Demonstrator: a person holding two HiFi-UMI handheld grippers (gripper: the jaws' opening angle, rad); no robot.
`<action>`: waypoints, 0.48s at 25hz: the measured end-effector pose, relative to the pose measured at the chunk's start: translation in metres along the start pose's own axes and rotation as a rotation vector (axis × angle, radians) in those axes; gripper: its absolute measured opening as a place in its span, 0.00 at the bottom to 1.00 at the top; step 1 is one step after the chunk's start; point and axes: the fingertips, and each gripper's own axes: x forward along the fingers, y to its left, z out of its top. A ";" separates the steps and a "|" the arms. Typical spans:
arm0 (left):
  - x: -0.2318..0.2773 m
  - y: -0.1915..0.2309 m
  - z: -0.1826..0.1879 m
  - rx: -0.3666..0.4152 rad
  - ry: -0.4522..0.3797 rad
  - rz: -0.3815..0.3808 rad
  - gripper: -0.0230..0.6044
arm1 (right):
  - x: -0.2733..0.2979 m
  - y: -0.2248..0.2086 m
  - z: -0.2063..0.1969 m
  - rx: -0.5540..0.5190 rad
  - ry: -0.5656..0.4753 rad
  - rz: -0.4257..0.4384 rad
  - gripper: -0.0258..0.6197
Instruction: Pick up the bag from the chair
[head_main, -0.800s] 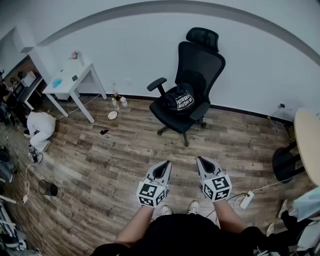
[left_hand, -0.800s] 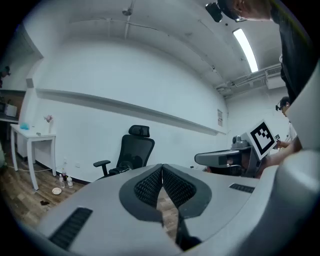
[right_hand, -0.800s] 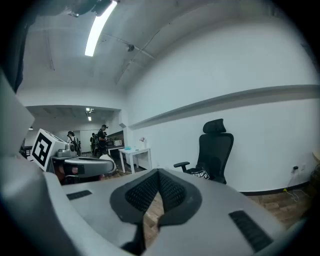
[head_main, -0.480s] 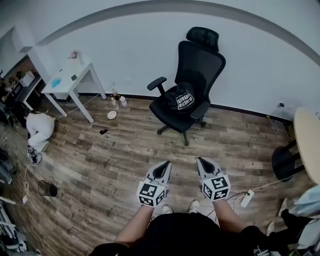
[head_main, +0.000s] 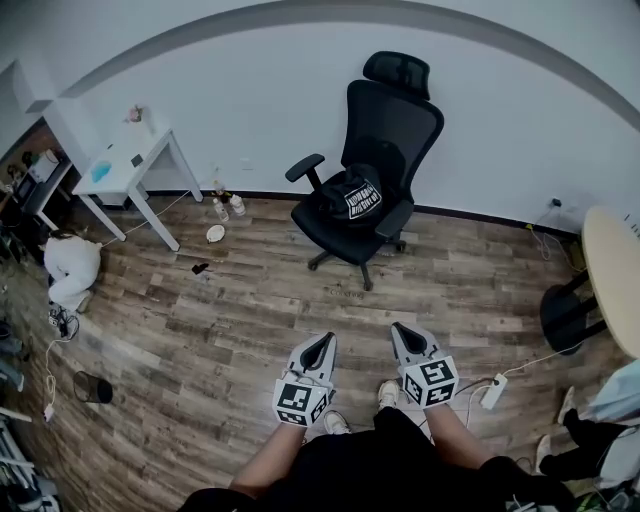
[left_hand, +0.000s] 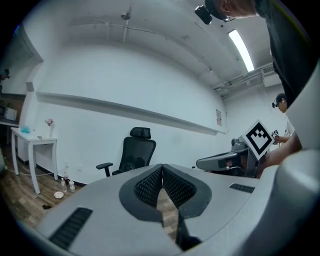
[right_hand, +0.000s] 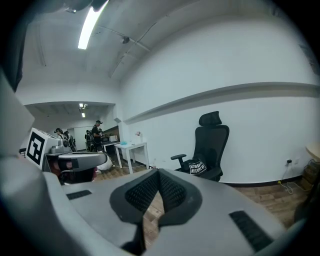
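A black bag with white print lies on the seat of a black office chair by the white wall; the bag also shows in the right gripper view on the chair. In the left gripper view the chair stands far ahead. My left gripper and right gripper are held low near the person's body, well short of the chair. Both are shut with nothing between their jaws.
A white side table stands at the left, with bottles and a bowl on the floor beside it. A person crouches at the far left. A round table is at the right, a power strip near my feet.
The view has shifted slightly; the chair now sits a little higher and further left in the head view. Both grippers stay shut and together in front of the body.
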 end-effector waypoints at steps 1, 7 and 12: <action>0.003 0.001 0.001 0.012 -0.005 0.008 0.07 | 0.001 -0.003 0.002 -0.005 -0.013 0.001 0.07; 0.046 0.006 0.006 0.023 0.002 0.013 0.07 | 0.018 -0.037 0.023 -0.039 -0.086 -0.004 0.07; 0.095 0.009 0.021 0.034 -0.001 0.010 0.07 | 0.037 -0.082 0.045 -0.114 -0.158 -0.058 0.07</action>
